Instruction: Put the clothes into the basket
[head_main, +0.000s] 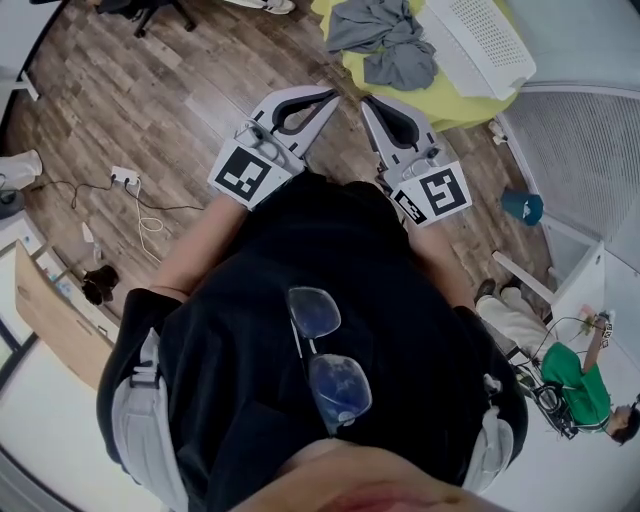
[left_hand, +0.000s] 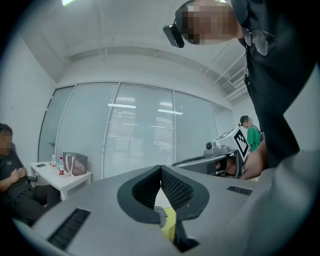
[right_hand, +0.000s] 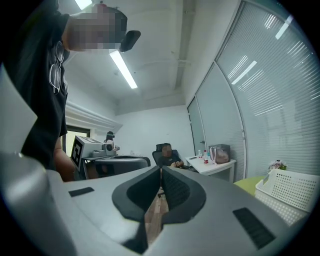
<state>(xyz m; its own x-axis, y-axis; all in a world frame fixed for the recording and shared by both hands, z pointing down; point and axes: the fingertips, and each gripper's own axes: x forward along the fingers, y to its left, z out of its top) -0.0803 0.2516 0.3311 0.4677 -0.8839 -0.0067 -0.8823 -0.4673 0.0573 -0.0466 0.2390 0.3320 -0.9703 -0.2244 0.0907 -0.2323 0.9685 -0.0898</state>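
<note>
Grey clothes (head_main: 385, 40) lie crumpled on a yellow-green pad (head_main: 450, 100) on the wooden floor ahead of me. A white perforated basket (head_main: 480, 40) stands on the pad just right of them and also shows low on the right in the right gripper view (right_hand: 292, 192). My left gripper (head_main: 333, 97) and right gripper (head_main: 367, 103) are held side by side in front of my chest, pointing toward the pad and short of it. Both have their jaws together with nothing between them. In their own views, the left gripper (left_hand: 161, 167) and right gripper (right_hand: 161, 169) point level across the room.
A power strip with a white cable (head_main: 125, 178) lies on the floor at the left, near a wooden panel (head_main: 55, 320). An office chair base (head_main: 150, 10) is at the top left. A teal object (head_main: 522, 207) and a person in green (head_main: 575, 375) are at the right. Another person (right_hand: 167, 152) sits by a white table (right_hand: 215, 165).
</note>
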